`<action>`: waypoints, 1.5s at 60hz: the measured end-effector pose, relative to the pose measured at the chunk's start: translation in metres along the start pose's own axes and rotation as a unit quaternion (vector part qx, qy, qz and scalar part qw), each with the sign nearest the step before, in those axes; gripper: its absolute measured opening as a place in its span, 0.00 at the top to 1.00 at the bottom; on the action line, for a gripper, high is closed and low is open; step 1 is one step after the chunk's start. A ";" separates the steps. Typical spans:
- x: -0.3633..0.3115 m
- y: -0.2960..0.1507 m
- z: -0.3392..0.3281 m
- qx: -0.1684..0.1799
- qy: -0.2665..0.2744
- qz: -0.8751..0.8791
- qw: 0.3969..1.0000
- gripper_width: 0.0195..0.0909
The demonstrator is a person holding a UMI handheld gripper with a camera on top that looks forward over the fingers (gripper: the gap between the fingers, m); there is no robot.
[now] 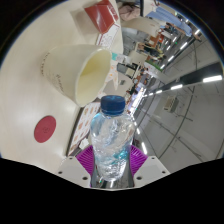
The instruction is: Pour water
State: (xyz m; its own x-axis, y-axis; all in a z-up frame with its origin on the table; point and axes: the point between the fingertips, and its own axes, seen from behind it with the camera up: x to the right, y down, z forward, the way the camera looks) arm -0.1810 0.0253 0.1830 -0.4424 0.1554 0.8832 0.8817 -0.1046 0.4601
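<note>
A clear plastic water bottle with a blue cap is held between my two purple pads, and my gripper is shut on its body. The whole view is rolled sideways, so the bottle is tilted with its cap pointing toward a cream-coloured cup. The cup's open mouth lies just beyond the cap. Water shows inside the bottle. I cannot see any stream leaving it.
The cup stands on a white table that bears a red round mark. A red and white box lies farther along the table. Beyond are an aisle, ceiling lights and shelving.
</note>
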 end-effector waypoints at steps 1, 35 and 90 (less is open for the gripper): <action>-0.001 -0.002 0.000 0.003 -0.001 -0.006 1.000 0.69; 0.022 0.046 -0.014 0.031 -0.109 0.598 0.793 0.68; -0.133 -0.015 -0.021 -0.042 -0.276 0.798 0.534 0.08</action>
State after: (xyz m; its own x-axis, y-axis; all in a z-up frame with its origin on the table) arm -0.1386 -0.0146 0.0608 0.9978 0.0656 0.0070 0.0437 -0.5772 -0.8154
